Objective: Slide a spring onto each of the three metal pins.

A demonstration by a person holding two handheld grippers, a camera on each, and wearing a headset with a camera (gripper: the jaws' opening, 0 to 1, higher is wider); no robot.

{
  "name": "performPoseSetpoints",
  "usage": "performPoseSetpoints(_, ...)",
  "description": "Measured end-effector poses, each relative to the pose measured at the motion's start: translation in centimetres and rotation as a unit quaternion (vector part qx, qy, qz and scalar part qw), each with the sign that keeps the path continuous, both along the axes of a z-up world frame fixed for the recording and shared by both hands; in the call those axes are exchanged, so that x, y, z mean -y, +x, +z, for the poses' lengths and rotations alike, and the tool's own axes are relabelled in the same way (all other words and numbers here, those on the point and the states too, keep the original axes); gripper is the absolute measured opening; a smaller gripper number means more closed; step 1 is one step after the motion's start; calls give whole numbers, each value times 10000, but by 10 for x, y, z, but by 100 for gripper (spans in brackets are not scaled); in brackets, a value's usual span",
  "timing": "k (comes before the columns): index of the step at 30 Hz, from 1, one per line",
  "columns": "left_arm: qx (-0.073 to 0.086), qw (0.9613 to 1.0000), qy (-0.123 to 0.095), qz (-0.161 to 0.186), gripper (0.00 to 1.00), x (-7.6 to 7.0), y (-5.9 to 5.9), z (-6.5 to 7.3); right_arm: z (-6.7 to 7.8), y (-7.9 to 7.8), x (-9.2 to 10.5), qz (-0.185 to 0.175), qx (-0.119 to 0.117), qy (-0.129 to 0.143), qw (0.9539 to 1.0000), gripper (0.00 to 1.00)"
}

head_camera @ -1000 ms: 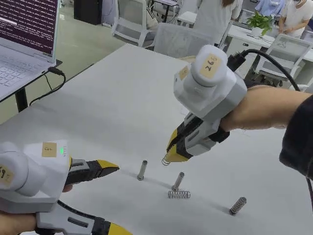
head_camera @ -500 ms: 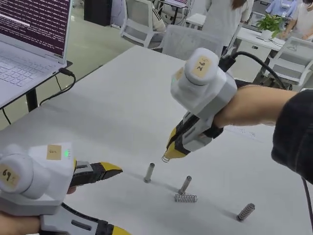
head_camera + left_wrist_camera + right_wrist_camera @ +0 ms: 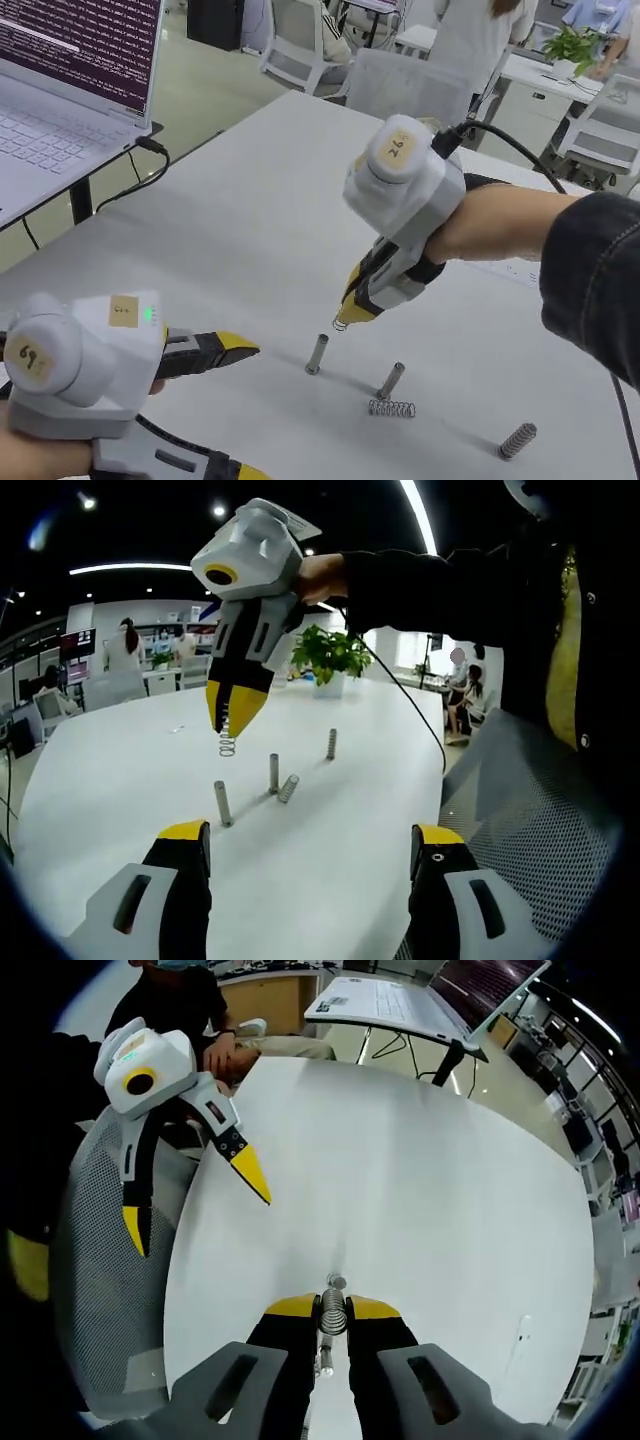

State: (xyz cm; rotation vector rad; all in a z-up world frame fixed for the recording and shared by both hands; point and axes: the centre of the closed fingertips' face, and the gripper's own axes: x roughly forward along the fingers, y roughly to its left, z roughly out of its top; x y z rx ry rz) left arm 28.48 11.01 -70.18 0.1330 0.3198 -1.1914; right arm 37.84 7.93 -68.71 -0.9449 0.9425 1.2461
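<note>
Two bare metal pins [image 3: 317,354] [image 3: 391,380] stand upright on the white table [image 3: 250,220]. A loose spring [image 3: 391,408] lies flat just in front of the second pin. Farther right a spring [image 3: 517,440] stands upright, seemingly around a third pin. My right gripper [image 3: 352,312] hangs just above and right of the left pin, shut on a small spring [image 3: 340,323] that pokes down from its tips [image 3: 331,1312]. My left gripper [image 3: 240,410] rests low at the front left, open and holding nothing; the pins [image 3: 222,803] [image 3: 273,773] lie ahead of it.
An open laptop [image 3: 70,80] on a stand with a black cable [image 3: 135,185] sits at the far left. Office chairs [image 3: 400,85], desks, a plant [image 3: 572,45] and people lie beyond the table's far edge.
My right gripper, with the spring in it, has drifted left toward the left pin. The head camera has shifted, and the left gripper has stayed open in place.
</note>
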Motion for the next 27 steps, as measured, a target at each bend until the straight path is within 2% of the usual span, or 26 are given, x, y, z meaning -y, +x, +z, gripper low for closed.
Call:
performPoseSetpoints(17,-56,10000,36,14,78,-3,2,-3,-22,9,-5,-24,-171,-96,9998,8)
performPoseSetpoints(27,-72,10000,24,32,78,-4,3,-5,-28,12,-6,-38,-211,-122,9997,8)
